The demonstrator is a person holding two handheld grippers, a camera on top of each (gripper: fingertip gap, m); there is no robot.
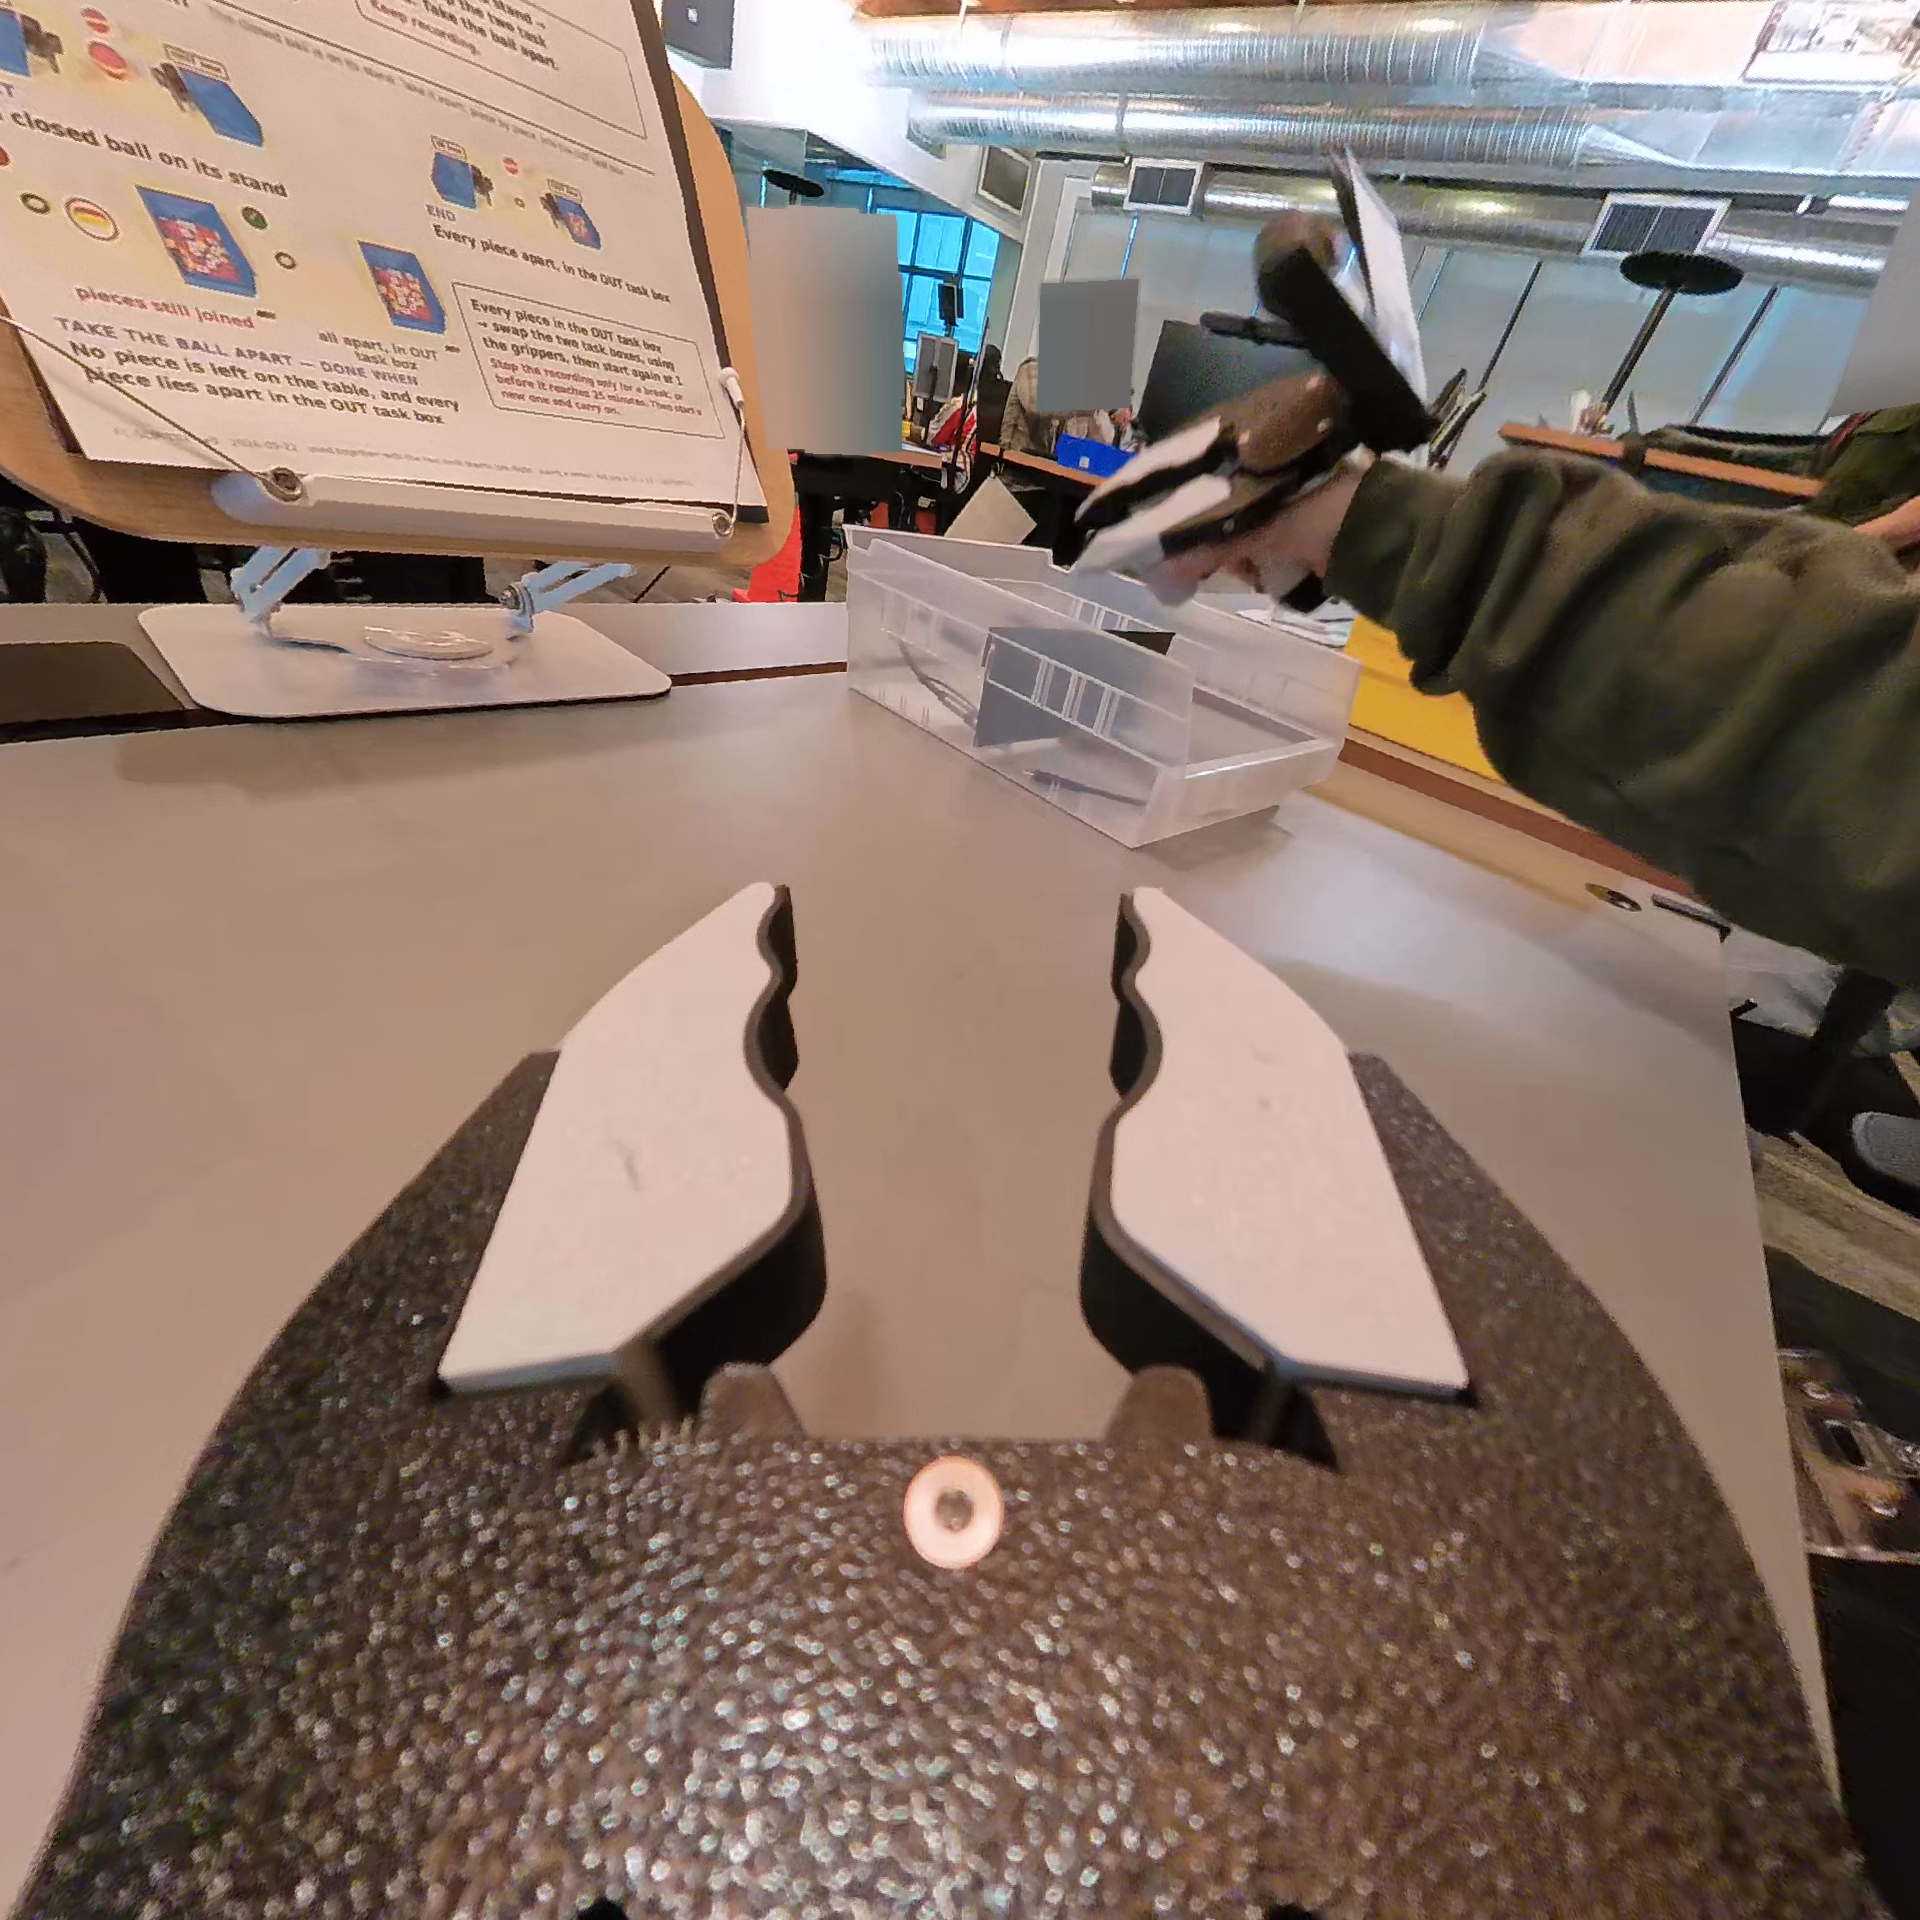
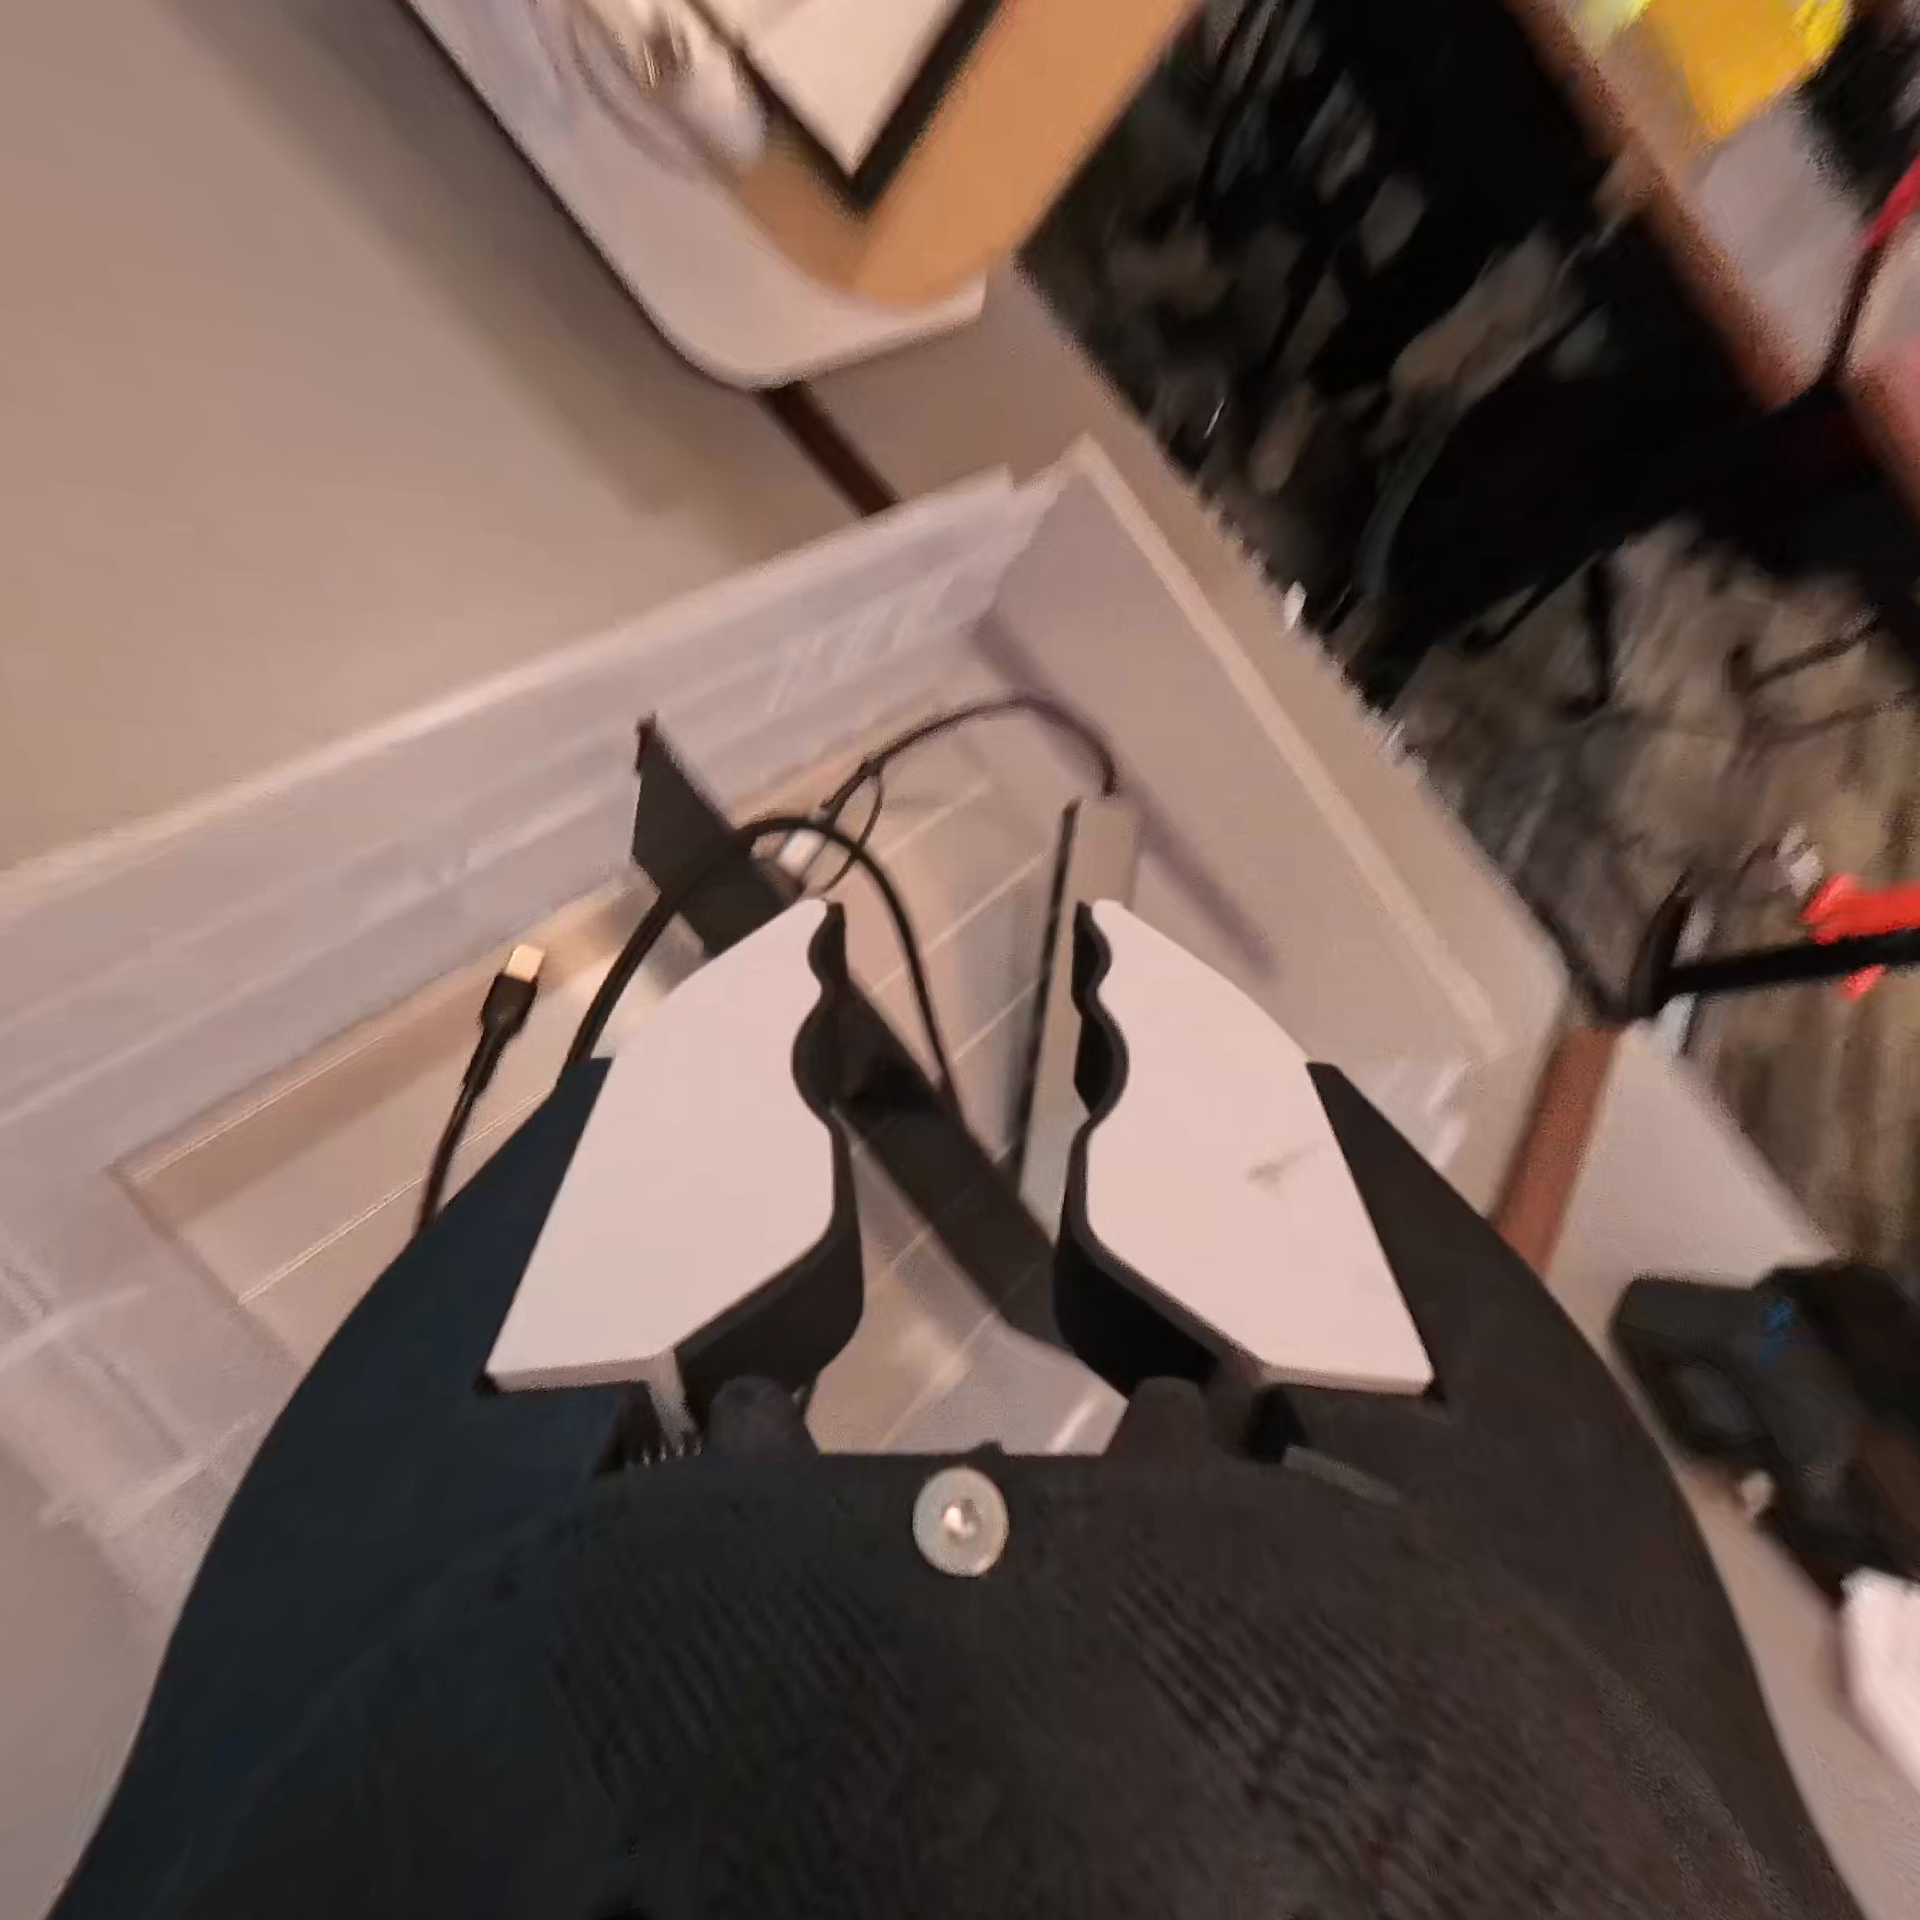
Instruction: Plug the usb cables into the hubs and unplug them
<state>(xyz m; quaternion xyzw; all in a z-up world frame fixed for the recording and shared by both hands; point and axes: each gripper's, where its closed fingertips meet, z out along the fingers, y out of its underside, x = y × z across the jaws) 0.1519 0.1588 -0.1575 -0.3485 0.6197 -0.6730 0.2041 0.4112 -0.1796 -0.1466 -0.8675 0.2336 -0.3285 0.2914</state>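
While left tongs (image 1: 951, 914) face table, right view (blurred) shows cables (image 2: 499, 1023).

Grey table (image 1: 436, 935), clear bin (image 1: 1247, 769), document stand (image 1: 416, 655)

My left gripper (image 1: 951, 925) sits low and level, its white fingers (image 1: 665, 1132) spread apart with nothing between them. My right gripper (image 2: 956, 920) is raised and tipped downward, jaws parted and empty, the view past its tips blurred. From the left claw, the right gripper (image 1: 1117, 520) shows ahead and to the right, higher than its tips, pointing down and to the left, held by my hand (image 1: 1262, 556) with a green sleeve (image 1: 1662, 675) trailing off to the right.
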